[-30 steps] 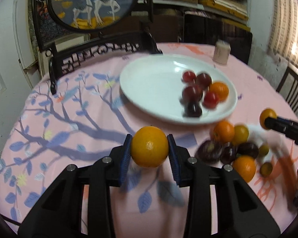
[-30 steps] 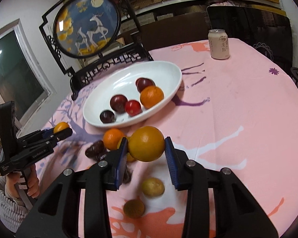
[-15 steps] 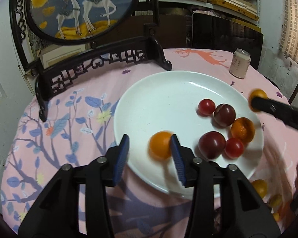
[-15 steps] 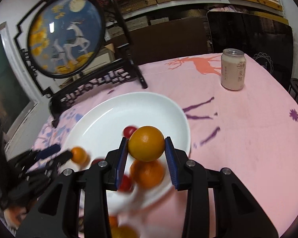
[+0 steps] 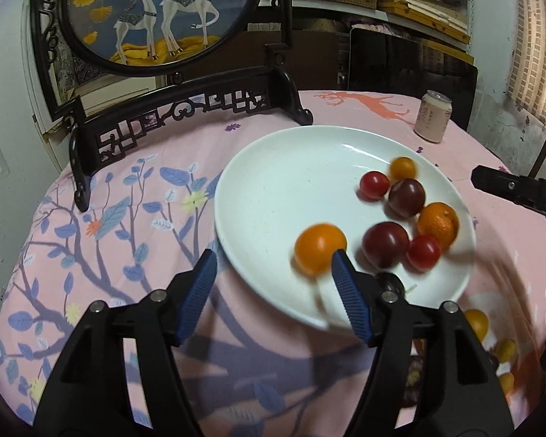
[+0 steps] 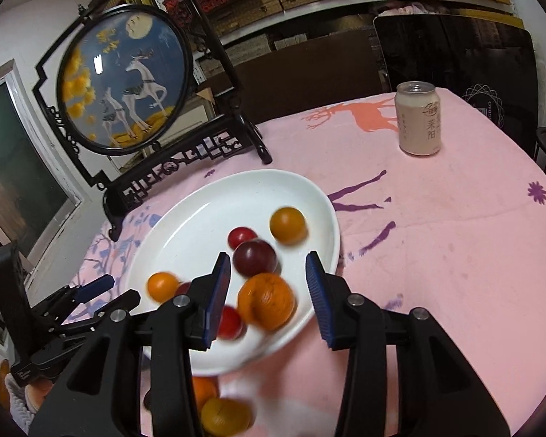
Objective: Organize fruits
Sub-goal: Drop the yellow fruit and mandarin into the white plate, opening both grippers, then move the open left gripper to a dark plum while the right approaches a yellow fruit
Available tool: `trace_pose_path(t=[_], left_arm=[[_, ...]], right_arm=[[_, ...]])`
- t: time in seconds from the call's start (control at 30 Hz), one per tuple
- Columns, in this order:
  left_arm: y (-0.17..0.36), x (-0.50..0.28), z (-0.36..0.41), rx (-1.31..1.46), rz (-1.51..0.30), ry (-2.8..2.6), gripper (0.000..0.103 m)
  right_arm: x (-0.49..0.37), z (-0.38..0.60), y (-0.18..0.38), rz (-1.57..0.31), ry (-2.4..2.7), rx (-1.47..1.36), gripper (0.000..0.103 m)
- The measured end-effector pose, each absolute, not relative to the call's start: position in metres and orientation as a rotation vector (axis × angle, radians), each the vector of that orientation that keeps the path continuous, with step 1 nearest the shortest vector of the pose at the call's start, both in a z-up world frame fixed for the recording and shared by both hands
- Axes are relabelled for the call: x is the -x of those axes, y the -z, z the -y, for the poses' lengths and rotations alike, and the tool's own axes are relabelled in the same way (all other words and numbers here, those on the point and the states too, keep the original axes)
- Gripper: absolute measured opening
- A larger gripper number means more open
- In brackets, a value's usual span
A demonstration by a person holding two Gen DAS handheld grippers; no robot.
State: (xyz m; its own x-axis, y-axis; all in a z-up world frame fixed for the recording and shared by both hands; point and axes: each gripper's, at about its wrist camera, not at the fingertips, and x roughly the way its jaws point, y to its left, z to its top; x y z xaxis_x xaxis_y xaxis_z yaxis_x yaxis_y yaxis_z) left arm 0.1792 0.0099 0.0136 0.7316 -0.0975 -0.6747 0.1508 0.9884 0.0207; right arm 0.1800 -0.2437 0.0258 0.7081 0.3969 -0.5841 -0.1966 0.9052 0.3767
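A white plate (image 5: 258,167) on the pink tablecloth holds several fruits: dark plums, red tomatoes and oranges. My left gripper (image 5: 273,287) hovers at its near rim, jaws opening, with nothing gripped. An orange (image 5: 320,245) lies loose on the plate just past the right pad. In the right wrist view my right gripper (image 6: 269,287) is over the plate (image 6: 185,218), jaws opening and empty. A small orange (image 6: 287,225) rests beyond it, and a bigger orange (image 6: 266,300) lies on the plate below the pads. My left gripper (image 6: 116,291) shows at the left.
A round deer picture on a black carved stand (image 5: 178,116) rises behind the plate. A drink can (image 6: 418,123) stands at the back right. Loose fruits (image 5: 477,322) lie on the cloth near the plate's front edge. My right gripper's black finger (image 5: 506,186) reaches in from the right.
Both grippers carried an orange from the loose pile to the plate. Each then opened, and the two oranges now lie free on the plate.
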Motion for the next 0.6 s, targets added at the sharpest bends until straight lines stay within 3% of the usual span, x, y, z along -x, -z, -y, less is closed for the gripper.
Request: trace_pose_path(t=[0.2,0.23,0.37,0.43,0.6], left_arm=[[-0.01,-0.147,0.004,-0.123,-0.726,0.176,0.076],[-0.01,-0.14,0.008,-0.141,-0.718,0.179,0.082],[-0.007,-0.116,0.02,-0.189,-0.699,0.21,0.085],[-0.005,-0.107,0.026,-0.215,-0.687,0.221,0.094],[0.004,-0.098,0.041,-0.281,-0.684,0.268,0.095]], right_arm=[[-0.146,0.253,-0.017,-0.716,-0.316,-0.306,0.062],[-0.141,0.255,-0.016,-0.715,-0.313,-0.312,0.062],[-0.126,0.266,-0.011,-0.722,-0.292,-0.336,0.066],[-0.123,0.269,-0.009,-0.725,-0.288,-0.354,0.067],[-0.114,0.273,-0.006,-0.731,-0.282,-0.374,0.067]])
